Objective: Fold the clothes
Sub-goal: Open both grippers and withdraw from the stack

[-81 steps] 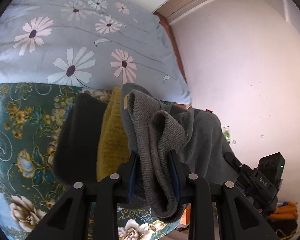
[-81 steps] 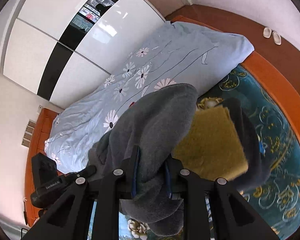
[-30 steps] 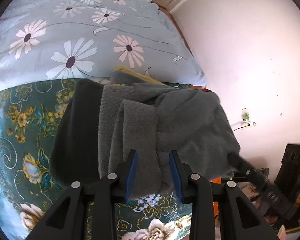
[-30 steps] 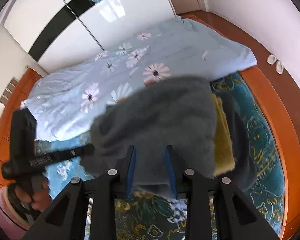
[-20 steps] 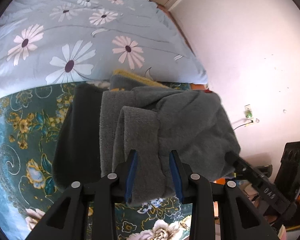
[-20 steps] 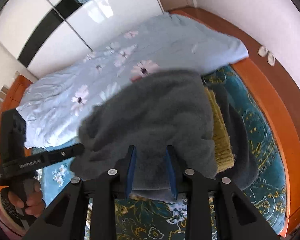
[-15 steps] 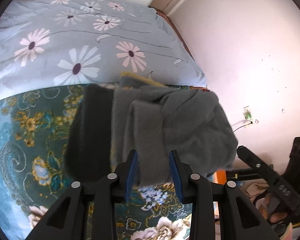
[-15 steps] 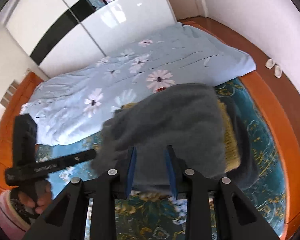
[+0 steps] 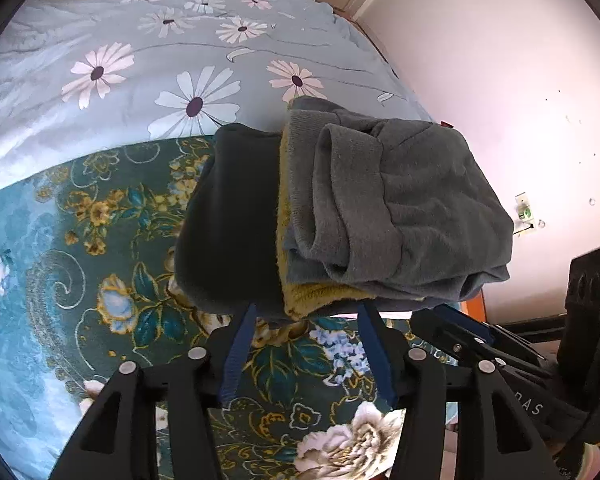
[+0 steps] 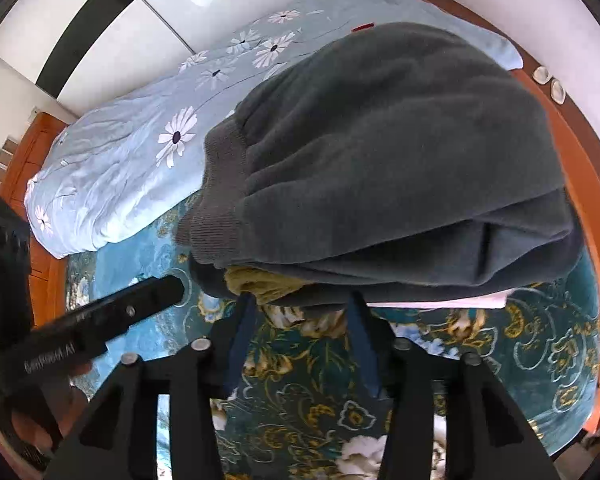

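A folded grey sweater (image 9: 400,208) lies on top of a pile, over a yellow garment (image 9: 300,300) and a dark garment (image 9: 235,216). My left gripper (image 9: 306,320) sits just short of the pile's near edge. Its jaws are opening, with only the floral sheet showing between them. In the right wrist view the grey sweater (image 10: 380,152) fills the upper middle and the yellow garment (image 10: 259,280) peeks out beneath. My right gripper (image 10: 300,308) is at that edge too, jaws opening, nothing pressed between the pads. Each view catches the other gripper beside it.
The pile rests on a teal floral sheet (image 9: 99,260). Behind it lies a pale blue daisy quilt (image 9: 159,72). A pink wall (image 9: 500,80) is on the right. The right wrist view shows a white wardrobe (image 10: 139,12), the orange bed frame (image 10: 588,184), slippers (image 10: 548,80) and a hand (image 10: 31,420).
Both grippers were shut on the grey sweater and carried it over the pile. Now the sweater lies on the pile, both jaws have spread apart and drawn back to its near edge.
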The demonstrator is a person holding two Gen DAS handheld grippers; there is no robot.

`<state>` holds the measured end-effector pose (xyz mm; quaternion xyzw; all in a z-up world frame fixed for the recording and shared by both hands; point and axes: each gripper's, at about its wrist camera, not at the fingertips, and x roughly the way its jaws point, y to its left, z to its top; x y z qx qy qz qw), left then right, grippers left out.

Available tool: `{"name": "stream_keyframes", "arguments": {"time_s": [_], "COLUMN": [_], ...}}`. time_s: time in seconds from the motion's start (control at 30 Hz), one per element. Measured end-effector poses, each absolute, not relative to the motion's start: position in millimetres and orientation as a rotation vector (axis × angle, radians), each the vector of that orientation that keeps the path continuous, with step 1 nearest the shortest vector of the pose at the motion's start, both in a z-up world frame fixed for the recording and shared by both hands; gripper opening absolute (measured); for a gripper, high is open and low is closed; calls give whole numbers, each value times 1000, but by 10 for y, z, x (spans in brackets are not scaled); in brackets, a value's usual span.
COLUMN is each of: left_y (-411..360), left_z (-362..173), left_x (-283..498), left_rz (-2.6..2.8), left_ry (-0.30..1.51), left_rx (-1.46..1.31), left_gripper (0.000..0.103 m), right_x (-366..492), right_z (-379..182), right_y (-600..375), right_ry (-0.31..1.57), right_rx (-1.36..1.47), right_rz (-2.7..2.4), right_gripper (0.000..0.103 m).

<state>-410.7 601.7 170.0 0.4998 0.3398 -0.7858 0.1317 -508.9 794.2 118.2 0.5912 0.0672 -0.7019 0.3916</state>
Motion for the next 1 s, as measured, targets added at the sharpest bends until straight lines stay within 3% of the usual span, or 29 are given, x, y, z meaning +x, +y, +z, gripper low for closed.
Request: {"name": "stream_keyframes", "arguments": {"time_s": [0.2, 0.3, 0.4, 0.53, 1.0], "left_y": [6027, 6056, 6100, 6100, 6079], "left_z": [1728, 1740, 1774, 1786, 1679], "left_x": [-4007, -3970, -3956, -3931, -3766], "left_rz": [-2288, -2301, -2329, -2341, -2409], "left_ry": [963, 965, 941, 927, 798], "left_rx": [1401, 1393, 1382, 1370, 1369], "left_gripper": [71, 80, 86, 103, 103], "right_x": [-4962, -4980, -4997, -4989, -4832], "right_z": [1159, 1115, 1067, 1046, 1052], "right_y": [7882, 7895, 7895, 7927, 7957], "right_ry": [216, 219, 209, 227, 340], "right_rx": [1475, 1492, 1514, 1514, 1551], "right_rz": [-1780, -1790, -1789, -1816, -1964], "right_gripper": [62, 75, 75, 93, 103]}}
